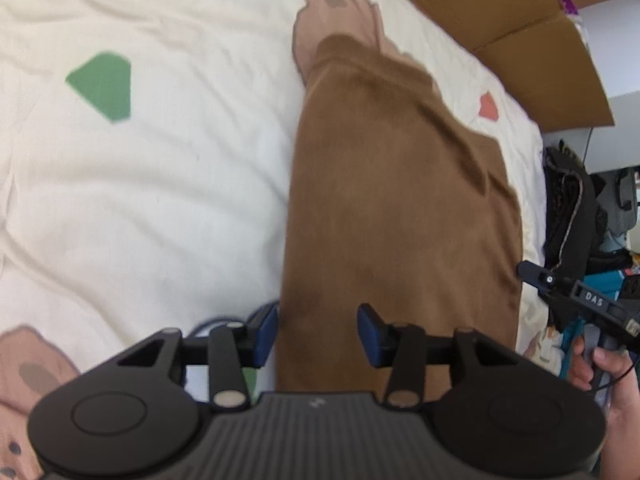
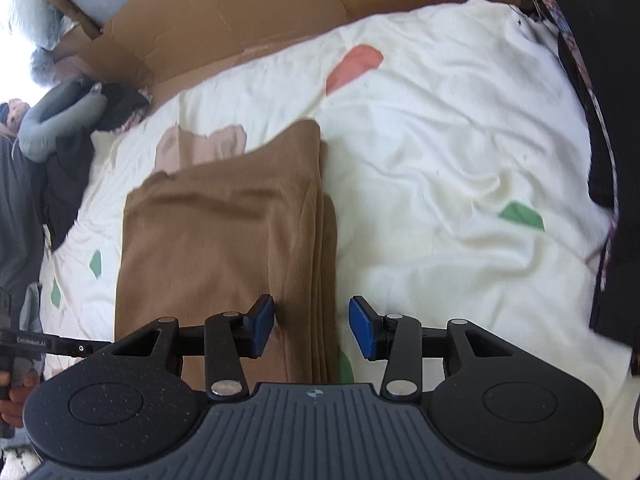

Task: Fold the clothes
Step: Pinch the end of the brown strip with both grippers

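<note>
Left gripper (image 1: 317, 334): blue-padded fingers (image 1: 265, 334) stand apart, straddling the near left edge of the brown folded garment (image 1: 392, 208). No pad presses on cloth in the left wrist view; nothing is held.

Right gripper (image 2: 311, 330): fingers (image 2: 362, 334) also apart, set over the garment's stacked right edge, where several layers show as parallel lines. The left pad sits above the cloth, the right pad above the bedsheet (image 2: 440, 160) just beside that edge. No grip visible.

Garment position: lies flat on the bed, a long narrow rectangle running away from both grippers, its far end toward the cardboard (image 2: 280, 8) at the bed's far side. It looks folded lengthwise already; judged stage is setting up for a crosswise fold of the near end.

Risks, as judged from here:
- Right fingers close on only the top layers of the stack. Cause: the edge is multi-layered and the pads sit high. Result: layers fan apart on the lift and the lengthwise fold opens.
- Either gripper pinches the white bedsheet along with the garment. Cause: outer pads sit over sheet, which is soft and wrinkled. Result: sheet drags up and shifts the whole piece.
- Uneven closing between the two grippers. Result: near edge lifts skewed and the crosswise fold lands crooked.
- Far end is rumpled and overlaps a pink printed patch (image 2: 200, 144) on the sheet; a fold laid onto it may not sit flat.
- Dark clothing (image 2: 600, 120) piled at the bed's right is well apart, low concern.
</note>
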Motion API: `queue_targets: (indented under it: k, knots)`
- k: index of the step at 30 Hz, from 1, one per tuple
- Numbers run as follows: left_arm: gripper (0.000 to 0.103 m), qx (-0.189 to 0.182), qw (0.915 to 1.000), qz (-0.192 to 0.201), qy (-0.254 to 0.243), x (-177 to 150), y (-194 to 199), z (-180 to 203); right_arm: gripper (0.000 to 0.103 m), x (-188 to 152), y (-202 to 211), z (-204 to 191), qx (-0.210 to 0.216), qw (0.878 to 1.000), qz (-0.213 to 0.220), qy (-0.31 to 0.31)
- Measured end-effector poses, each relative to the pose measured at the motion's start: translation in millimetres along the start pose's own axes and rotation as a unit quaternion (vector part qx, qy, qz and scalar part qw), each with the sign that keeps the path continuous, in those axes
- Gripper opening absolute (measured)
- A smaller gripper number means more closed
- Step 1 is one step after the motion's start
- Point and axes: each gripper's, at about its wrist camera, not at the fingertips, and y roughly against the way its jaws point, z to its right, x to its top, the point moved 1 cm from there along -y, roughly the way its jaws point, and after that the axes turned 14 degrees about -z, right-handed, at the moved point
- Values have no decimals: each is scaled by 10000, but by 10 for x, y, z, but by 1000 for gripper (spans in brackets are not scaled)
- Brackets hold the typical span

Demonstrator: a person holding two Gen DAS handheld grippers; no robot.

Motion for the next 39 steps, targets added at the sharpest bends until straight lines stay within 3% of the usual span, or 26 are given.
queue_targets:
  k: [8, 24, 28, 30, 33, 39]
  knots:
    - [47, -154, 9992, 323, -172, 293, 47, 1, 48, 222, -183, 107, 239, 9994, 195, -177]
    - [46, -106, 9964, 774, -315, 811, 5, 46, 48, 476, -541, 280, 985, 9943, -48, -395]
    - [44, -165, 9957, 900, -109, 1014, 13, 22, 48, 549, -564, 323, 1192, 9917, -78, -479]
    - [42, -197, 9952, 954, -69, 1088, 16, 17, 48, 574, -572, 337, 1257, 9909, -82, -484]
    - [31, -359, 9944, 992, 43, 1171, 8, 0, 48, 603, -582, 345, 1319, 9902, -90, -457]
    - [26, -333, 9923, 1191, -49, 1184, 14, 14, 28, 659, -579, 327, 1313, 9905, -87, -392]
